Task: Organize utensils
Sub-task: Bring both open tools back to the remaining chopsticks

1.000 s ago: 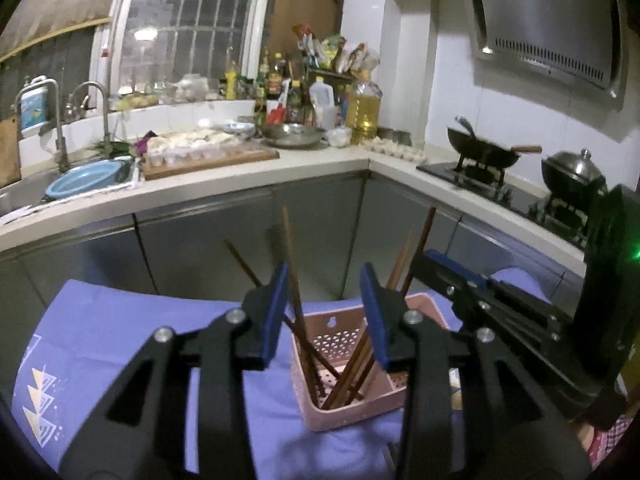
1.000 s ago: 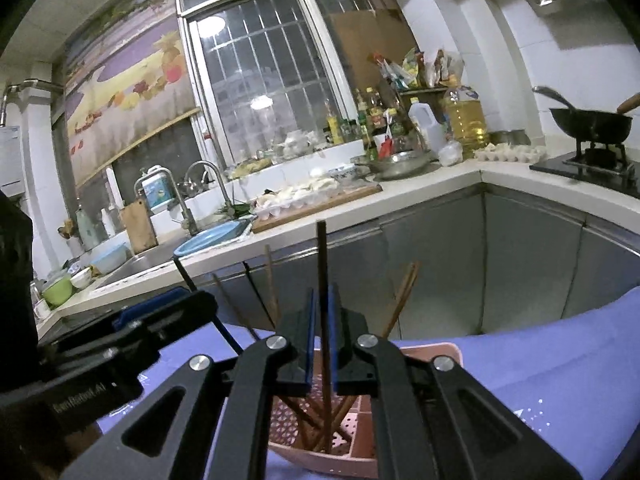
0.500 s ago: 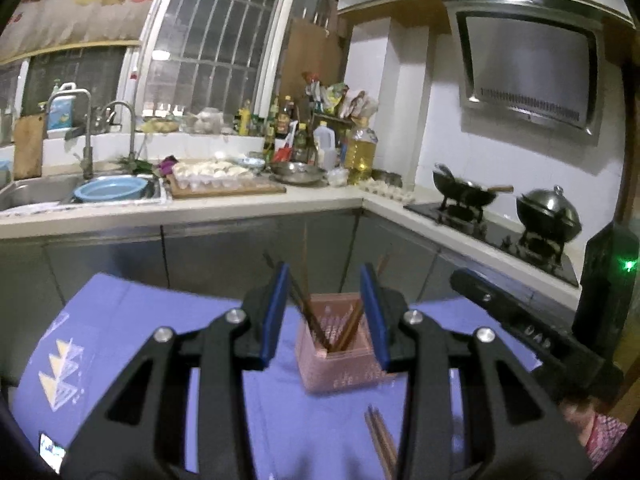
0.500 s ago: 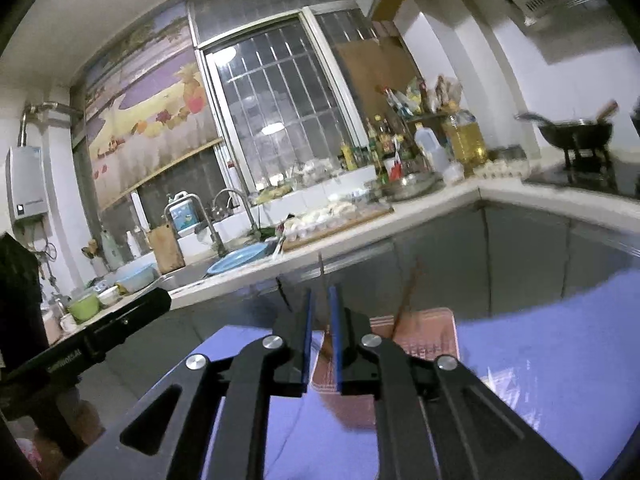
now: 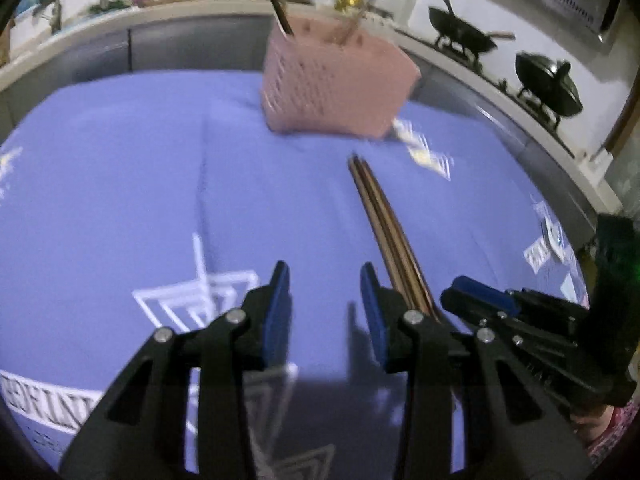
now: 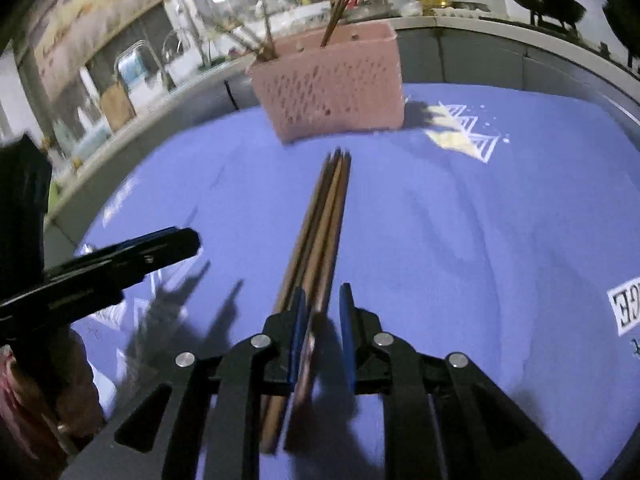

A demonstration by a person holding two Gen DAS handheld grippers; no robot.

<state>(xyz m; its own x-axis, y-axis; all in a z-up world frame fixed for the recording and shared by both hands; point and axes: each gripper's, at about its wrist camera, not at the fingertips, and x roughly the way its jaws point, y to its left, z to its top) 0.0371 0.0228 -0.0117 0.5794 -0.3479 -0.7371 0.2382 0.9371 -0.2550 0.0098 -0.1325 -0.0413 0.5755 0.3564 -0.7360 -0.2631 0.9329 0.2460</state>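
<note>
One perforated pink plastic basket [image 6: 332, 84] holds several upright chopsticks; nearer than it, a bundle of brown wooden chopsticks [image 6: 320, 224] lies on the blue cloth [image 6: 480, 240], beneath the right gripper [image 6: 323, 312], its jaws opening, and beside the left gripper [image 5: 324, 304], part-open and empty.

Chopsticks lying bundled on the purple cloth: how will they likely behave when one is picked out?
The chopsticks look thin, stiff and light, so one should lift without bending. Packed side by side, neighbours may slide or roll. The soft, wrinkled purple cloth probably limits rolling.
</note>
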